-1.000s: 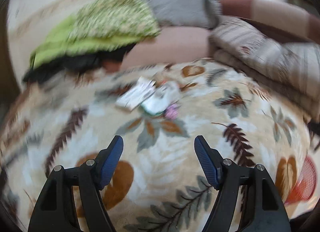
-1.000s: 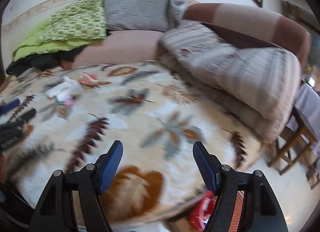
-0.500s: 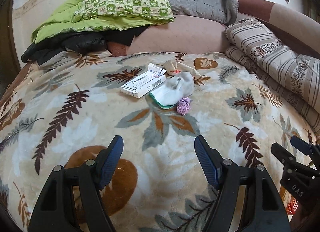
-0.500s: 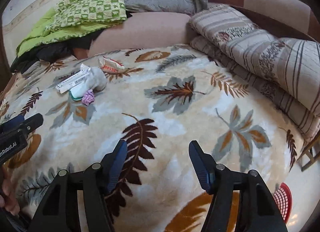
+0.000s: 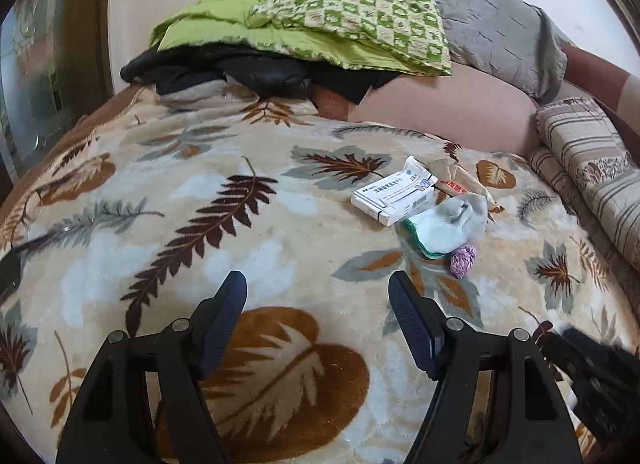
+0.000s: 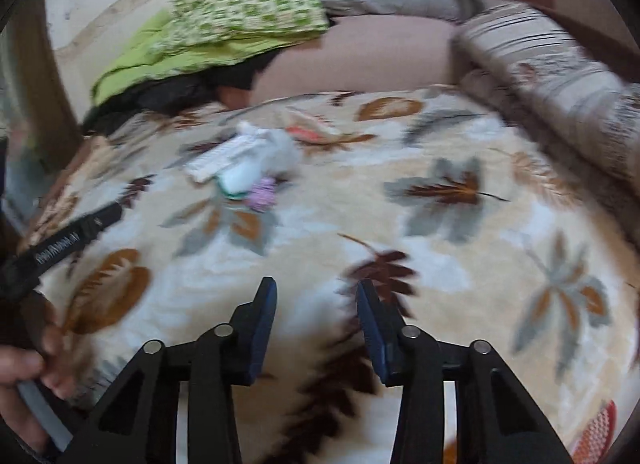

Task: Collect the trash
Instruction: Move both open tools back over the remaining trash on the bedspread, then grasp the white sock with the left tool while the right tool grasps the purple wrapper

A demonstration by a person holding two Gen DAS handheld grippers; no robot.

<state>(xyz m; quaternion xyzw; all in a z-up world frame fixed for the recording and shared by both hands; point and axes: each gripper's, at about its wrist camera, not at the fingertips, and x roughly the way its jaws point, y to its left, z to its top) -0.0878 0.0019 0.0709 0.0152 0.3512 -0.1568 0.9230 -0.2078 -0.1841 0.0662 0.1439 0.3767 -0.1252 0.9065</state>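
The trash sits in a little pile near the far edge of the leaf blanket [image 5: 280,248]: a white box [image 5: 394,196], a sock [image 5: 448,224], a purple paper ball [image 5: 463,261]. The left gripper [image 5: 318,320] and right gripper [image 6: 316,316] are both open and empty, ready to grab

The right hand-held gripper [image 6: 316,296] has narrowed its jaws and swung toward the trash pile [image 6: 244,168].

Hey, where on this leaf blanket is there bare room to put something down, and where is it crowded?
Free: the broad leaf blanket stretch left of the white box, back to the black clothing, and the patch just ahead of the left gripper. Crowded: the box, pale sock, purple wad and wrapper bunch together near the striped bedding.
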